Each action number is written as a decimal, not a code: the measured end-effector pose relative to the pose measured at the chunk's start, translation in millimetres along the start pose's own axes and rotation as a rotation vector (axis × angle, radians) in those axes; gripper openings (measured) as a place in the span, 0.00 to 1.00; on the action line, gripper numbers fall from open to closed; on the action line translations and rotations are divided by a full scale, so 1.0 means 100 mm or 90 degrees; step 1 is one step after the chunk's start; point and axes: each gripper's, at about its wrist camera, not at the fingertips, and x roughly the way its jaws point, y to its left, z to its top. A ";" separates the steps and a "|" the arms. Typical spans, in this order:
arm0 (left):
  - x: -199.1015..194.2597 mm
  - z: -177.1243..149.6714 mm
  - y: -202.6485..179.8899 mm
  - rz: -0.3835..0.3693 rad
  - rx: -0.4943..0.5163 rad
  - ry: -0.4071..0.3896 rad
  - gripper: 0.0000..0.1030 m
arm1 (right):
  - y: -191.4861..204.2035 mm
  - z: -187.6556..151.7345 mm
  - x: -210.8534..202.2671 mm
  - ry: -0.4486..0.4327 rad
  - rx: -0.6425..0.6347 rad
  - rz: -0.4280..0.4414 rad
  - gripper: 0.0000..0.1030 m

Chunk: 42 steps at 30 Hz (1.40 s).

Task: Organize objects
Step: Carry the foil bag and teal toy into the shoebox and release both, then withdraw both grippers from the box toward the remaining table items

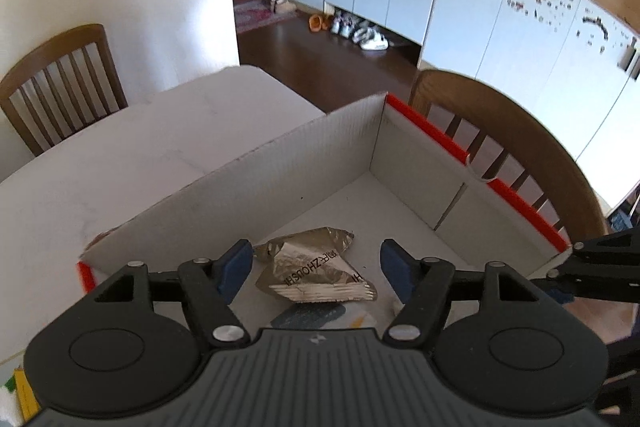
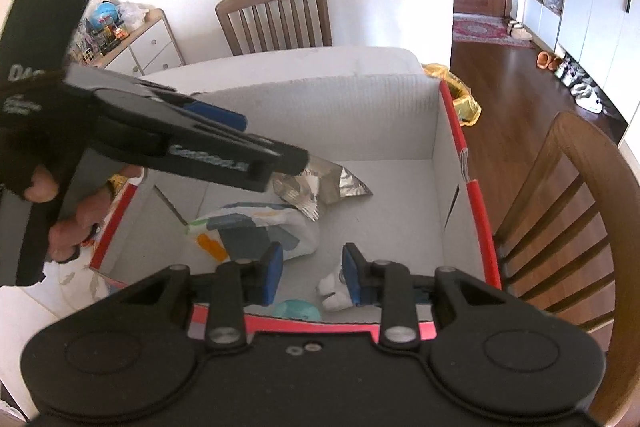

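Note:
A white cardboard box with a red rim [image 1: 520, 199] [image 2: 474, 187] stands on the white table. A crumpled silver foil packet [image 1: 316, 267] [image 2: 332, 183] lies on its floor. My left gripper [image 1: 316, 267] hangs open over the box, its blue pads either side of the packet and apart from it; it also shows in the right wrist view [image 2: 256, 147]. A white pouch with blue and orange print [image 2: 256, 227] lies beside the packet. My right gripper [image 2: 312, 273] is open at the box's near rim, above a small white object [image 2: 332, 291] and a teal item [image 2: 300, 309].
Wooden chairs stand beyond the table [image 1: 60, 83] [image 2: 276, 15] and at the right of the box [image 1: 500, 147] [image 2: 560, 227]. A yellow bag [image 2: 460, 95] lies on the floor behind the box. Grey cabinets [image 1: 500, 7] line the far wall.

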 end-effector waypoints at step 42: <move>-2.04 -1.49 1.21 0.055 -0.117 -0.161 0.84 | 1.69 -0.13 -0.44 -0.132 0.017 0.008 0.86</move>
